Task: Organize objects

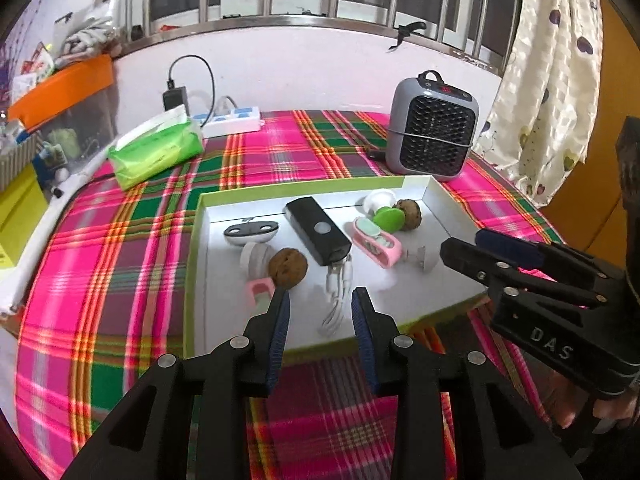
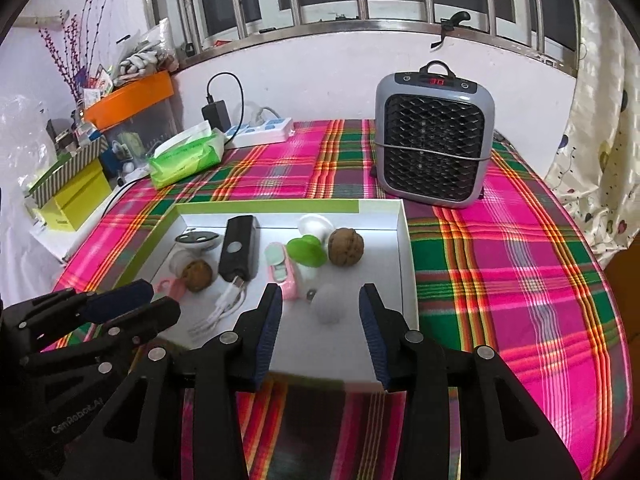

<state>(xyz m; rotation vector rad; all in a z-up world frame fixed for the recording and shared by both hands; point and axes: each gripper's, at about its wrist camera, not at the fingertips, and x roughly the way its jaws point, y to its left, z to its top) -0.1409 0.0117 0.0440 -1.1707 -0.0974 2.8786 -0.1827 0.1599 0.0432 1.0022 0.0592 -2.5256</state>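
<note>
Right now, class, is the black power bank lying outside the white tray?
No. The black power bank lies inside the white tray, between a walnut and a pink case.

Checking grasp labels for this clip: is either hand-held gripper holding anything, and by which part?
Nothing is held. The left hand-held gripper and right hand-held gripper both hang open above the white tray, fingers empty.
</note>
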